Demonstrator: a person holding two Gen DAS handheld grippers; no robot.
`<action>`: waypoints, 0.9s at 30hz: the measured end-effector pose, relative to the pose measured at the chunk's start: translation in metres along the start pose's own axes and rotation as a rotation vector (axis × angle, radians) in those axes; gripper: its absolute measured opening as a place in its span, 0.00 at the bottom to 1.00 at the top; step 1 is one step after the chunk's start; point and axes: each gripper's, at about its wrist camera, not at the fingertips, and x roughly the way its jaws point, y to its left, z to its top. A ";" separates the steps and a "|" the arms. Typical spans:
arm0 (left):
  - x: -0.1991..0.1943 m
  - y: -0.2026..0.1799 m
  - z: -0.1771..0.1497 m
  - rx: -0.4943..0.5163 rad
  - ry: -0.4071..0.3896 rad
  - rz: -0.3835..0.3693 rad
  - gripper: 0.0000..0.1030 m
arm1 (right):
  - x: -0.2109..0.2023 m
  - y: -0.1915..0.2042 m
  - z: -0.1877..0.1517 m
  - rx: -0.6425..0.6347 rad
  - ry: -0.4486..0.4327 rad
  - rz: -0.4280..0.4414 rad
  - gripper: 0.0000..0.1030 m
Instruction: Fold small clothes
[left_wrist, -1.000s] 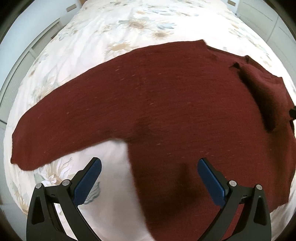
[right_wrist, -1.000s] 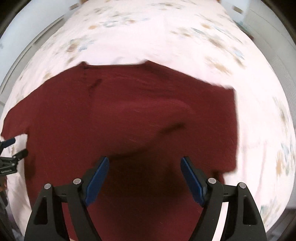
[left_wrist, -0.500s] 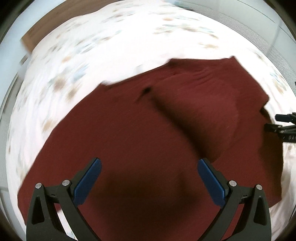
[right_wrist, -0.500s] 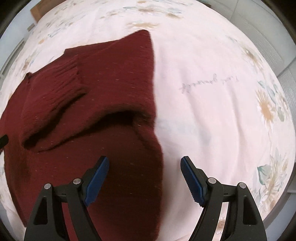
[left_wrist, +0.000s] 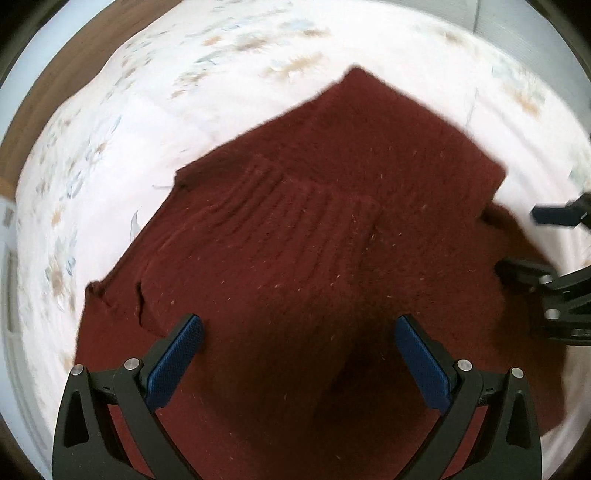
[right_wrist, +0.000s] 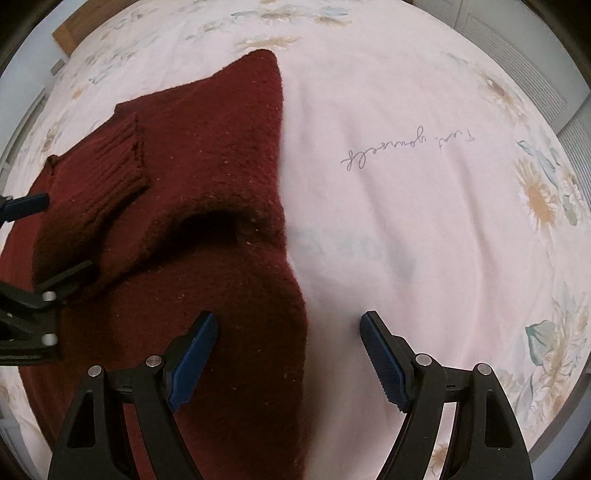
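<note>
A dark red knitted sweater (left_wrist: 314, 229) lies on the bed, one sleeve folded across its body with the ribbed cuff (right_wrist: 110, 162) on top. My left gripper (left_wrist: 299, 347) hangs open above the middle of the sweater, nothing between its blue pads. My right gripper (right_wrist: 288, 343) is open over the sweater's (right_wrist: 207, 206) right edge, its left pad above the knit and its right pad above bare sheet. The right gripper (left_wrist: 554, 251) shows at the right edge of the left wrist view, and the left gripper (right_wrist: 26, 254) at the left edge of the right wrist view.
A pale floral bedsheet (right_wrist: 406, 184) with a line of handwriting print (right_wrist: 406, 147) covers the bed. A wooden headboard (left_wrist: 74, 48) shows at the top left. White slatted closet doors (right_wrist: 517, 74) stand beyond the bed.
The left gripper swept from over the outstretched sleeve to above the sweater's middle, rolling as it went. The right gripper moved to the sweater's right edge, then stayed. The sleeve now lies folded across the body.
</note>
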 end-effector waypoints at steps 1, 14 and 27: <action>0.006 -0.002 0.002 0.010 0.010 0.007 0.99 | 0.001 0.000 0.001 0.002 0.001 0.002 0.78; 0.020 0.056 0.011 -0.105 -0.021 -0.075 0.13 | 0.004 -0.006 0.006 0.010 0.004 0.003 0.78; -0.033 0.193 -0.070 -0.486 -0.156 -0.129 0.13 | -0.009 0.012 0.016 -0.001 -0.012 -0.003 0.78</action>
